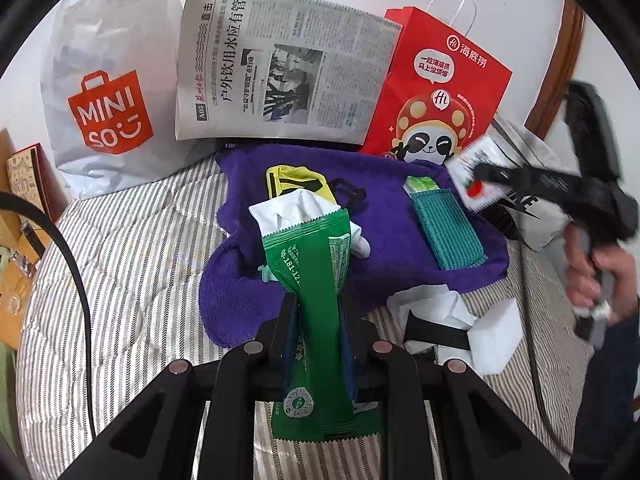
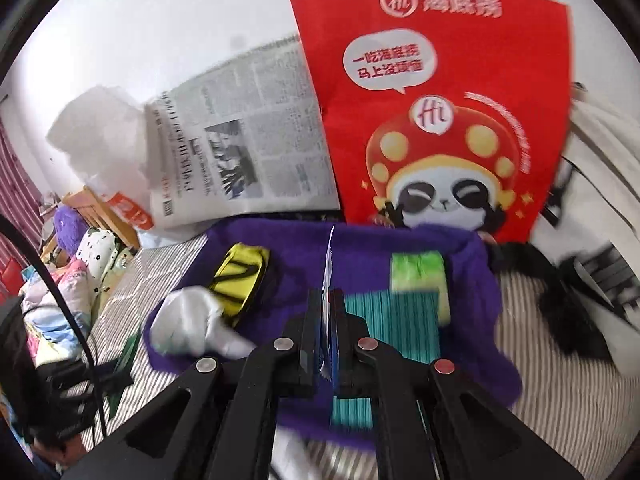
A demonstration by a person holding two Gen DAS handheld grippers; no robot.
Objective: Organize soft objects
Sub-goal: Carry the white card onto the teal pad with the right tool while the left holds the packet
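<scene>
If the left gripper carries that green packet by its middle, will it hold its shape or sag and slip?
The green packet is pinched mid-length in the left gripper, both ends sticking out without drooping, so it probably holds its shape. Its wrapper looks glossy, so it might slide under a loose pinch. It looks thin and flat, so likely light.

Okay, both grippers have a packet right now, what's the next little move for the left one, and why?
Probably carry the green packet forward and set it on the purple towel. The left gripper is shut on it, hovering at the towel's near edge, and the teal cloth and yellow pouch already lie there.
</scene>
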